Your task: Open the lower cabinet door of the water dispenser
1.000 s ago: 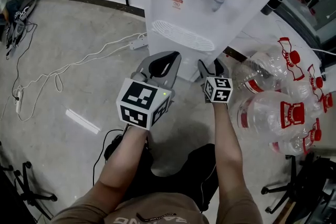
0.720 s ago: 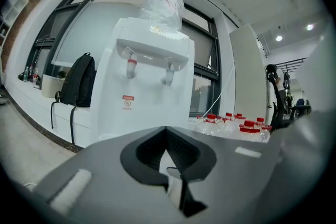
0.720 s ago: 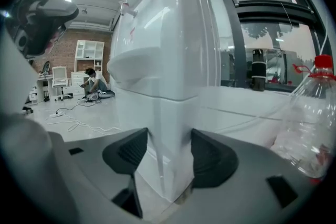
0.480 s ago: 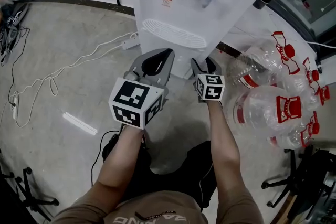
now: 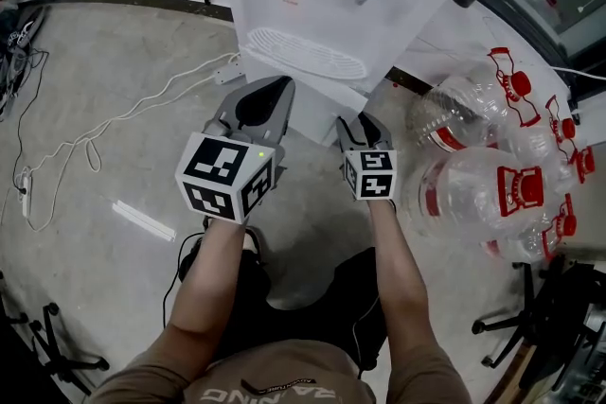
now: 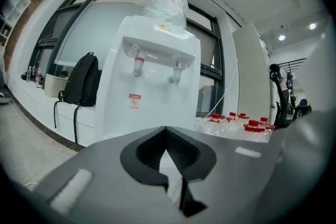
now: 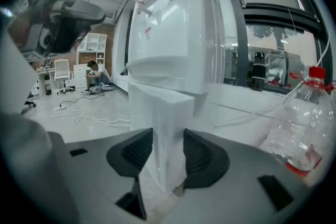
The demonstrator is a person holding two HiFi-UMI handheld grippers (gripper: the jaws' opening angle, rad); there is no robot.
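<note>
1. Lower cabinet door [image 7: 167, 128] is the white slab standing edge-on under the drip ledge of the water dispenser [image 5: 331, 5]. In the right gripper view it sits out from the cabinet front, so I judge it to be slightly ajar rather than flush.
2. A second ago the right gripper [image 5: 358, 130] was spread wide in front of the cabinet. Now its jaws are closing with the door's free edge between them. The pads [image 7: 139, 152] look to be meeting both faces of the panel, and I see no gap on either side.
3. The left gripper [image 5: 270, 90] has stayed put beside it. Its jaws are together at the tips with nothing in them, pointed at the dispenser front.
4. For the task, I read this as the grip on the door just forming. The opening swing itself is mostly still ahead.
5. My next concern is a clean pull along the hinge arc. The panel is smooth, so a shallow pinch could slip off.
6. The water bottles [image 5: 492, 194] lie well off to the right and are clear of the swing as far as I can tell.
</note>
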